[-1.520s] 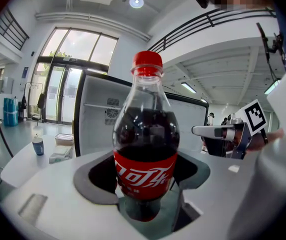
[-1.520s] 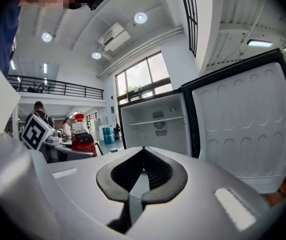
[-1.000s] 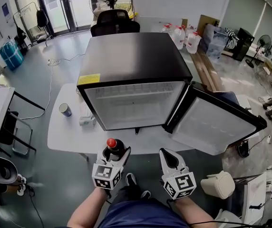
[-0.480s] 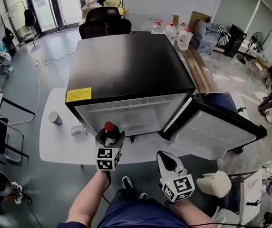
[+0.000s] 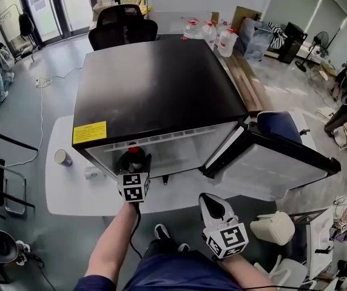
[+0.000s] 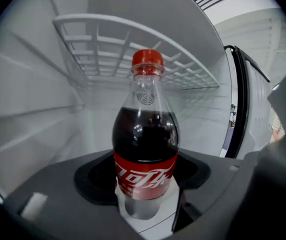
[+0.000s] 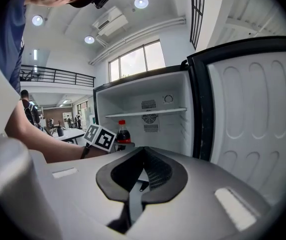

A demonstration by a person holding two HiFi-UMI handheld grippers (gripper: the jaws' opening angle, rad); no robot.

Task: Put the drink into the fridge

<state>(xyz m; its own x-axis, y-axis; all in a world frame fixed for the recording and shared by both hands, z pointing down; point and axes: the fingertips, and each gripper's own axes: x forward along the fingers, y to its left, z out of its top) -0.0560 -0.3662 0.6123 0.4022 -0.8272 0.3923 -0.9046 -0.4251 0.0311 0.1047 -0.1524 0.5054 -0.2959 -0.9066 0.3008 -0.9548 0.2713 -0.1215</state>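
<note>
A cola bottle (image 6: 145, 144) with a red cap and red label stands upright in my left gripper (image 6: 144, 204), which is shut on its lower body. In the head view the left gripper (image 5: 133, 167) holds the bottle (image 5: 133, 152) at the open mouth of the black mini fridge (image 5: 155, 83). The white interior and wire shelf (image 6: 133, 49) fill the left gripper view. My right gripper (image 5: 214, 206) hangs lower right, before the table, shut and holding nothing. From the right gripper view the bottle (image 7: 123, 134) sits just under the fridge shelf (image 7: 145, 112).
The fridge door (image 5: 276, 156) swings open to the right. The fridge rests on a white table (image 5: 58, 190) with a can (image 5: 62, 157) at its left. A black office chair (image 5: 122, 24) stands behind, water jugs (image 5: 225, 40) at the back right, a white bin (image 5: 274, 228) by my right side.
My left gripper has carried the bottle forward and up, from the table's near edge into the fridge opening. The right gripper has stayed about where it was.
</note>
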